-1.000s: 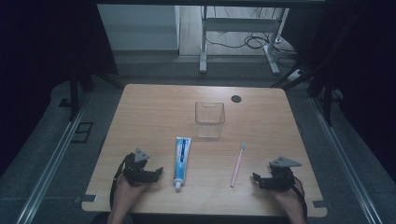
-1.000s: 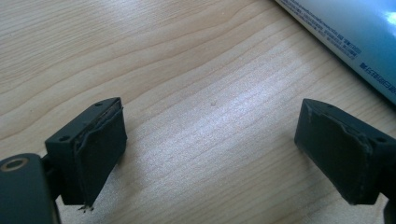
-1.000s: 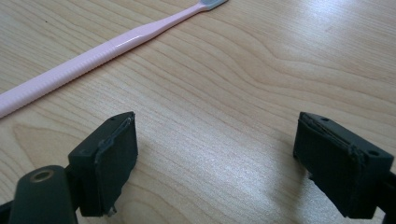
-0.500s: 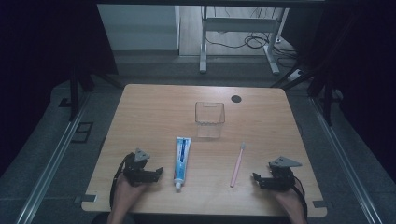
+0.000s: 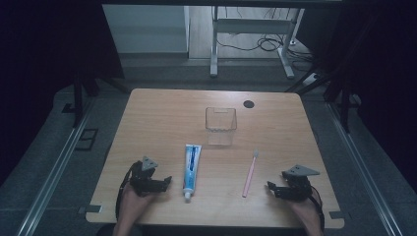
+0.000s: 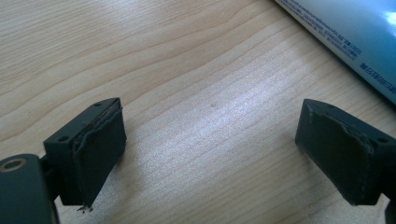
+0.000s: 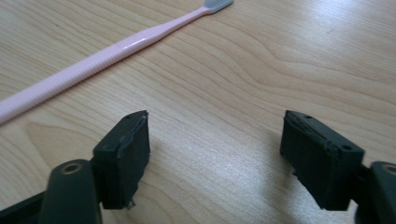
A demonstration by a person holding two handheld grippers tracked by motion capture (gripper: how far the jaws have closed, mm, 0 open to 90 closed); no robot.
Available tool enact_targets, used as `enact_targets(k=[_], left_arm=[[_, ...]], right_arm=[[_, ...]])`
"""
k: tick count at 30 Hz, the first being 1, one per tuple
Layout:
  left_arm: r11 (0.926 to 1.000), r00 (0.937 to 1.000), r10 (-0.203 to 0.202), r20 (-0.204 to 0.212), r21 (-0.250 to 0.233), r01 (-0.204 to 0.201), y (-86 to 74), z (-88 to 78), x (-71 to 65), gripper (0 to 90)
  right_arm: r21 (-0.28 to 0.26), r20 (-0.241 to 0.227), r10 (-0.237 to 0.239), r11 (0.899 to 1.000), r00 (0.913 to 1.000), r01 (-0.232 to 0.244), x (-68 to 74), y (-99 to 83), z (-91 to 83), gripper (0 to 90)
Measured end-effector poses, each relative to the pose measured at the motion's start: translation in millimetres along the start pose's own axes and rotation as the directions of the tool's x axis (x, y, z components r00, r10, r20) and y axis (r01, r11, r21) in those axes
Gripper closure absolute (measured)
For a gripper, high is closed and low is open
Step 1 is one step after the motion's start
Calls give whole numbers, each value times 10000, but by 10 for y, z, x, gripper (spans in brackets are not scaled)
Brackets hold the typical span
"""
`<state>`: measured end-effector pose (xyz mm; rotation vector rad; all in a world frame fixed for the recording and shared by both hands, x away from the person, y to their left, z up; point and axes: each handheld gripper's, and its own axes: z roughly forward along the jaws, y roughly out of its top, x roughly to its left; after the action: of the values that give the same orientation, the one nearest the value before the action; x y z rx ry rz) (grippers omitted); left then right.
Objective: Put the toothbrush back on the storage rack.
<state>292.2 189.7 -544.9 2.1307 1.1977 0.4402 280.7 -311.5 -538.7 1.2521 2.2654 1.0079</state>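
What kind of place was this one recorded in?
Probably a lab or workshop recording station, not a home: a bare wooden table stands between metal floor rails, with dark curtains at the sides and loose cables under a desk frame behind.

Your left gripper [image 5: 166, 180] rests low at the near left, jaws spread wide with nothing between them. Your right gripper [image 5: 270, 187] sits at the near right, its jaws just closing a little, apart and empty, both pointing inward.
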Motion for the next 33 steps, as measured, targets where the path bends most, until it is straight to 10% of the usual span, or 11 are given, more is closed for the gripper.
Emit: enact_targets(k=[22, 33], left_arm=[[10000, 10000, 9, -4, 8, -9, 0, 0, 1, 87], [10000, 10000, 9, -3, 7, -9, 0, 0, 1, 87]], right_arm=[[415, -976, -157, 9989, 9951, 199, 33, 93, -73, 711], [523, -1526, -183, 9983, 9881, 266, 73, 155, -22, 781]])
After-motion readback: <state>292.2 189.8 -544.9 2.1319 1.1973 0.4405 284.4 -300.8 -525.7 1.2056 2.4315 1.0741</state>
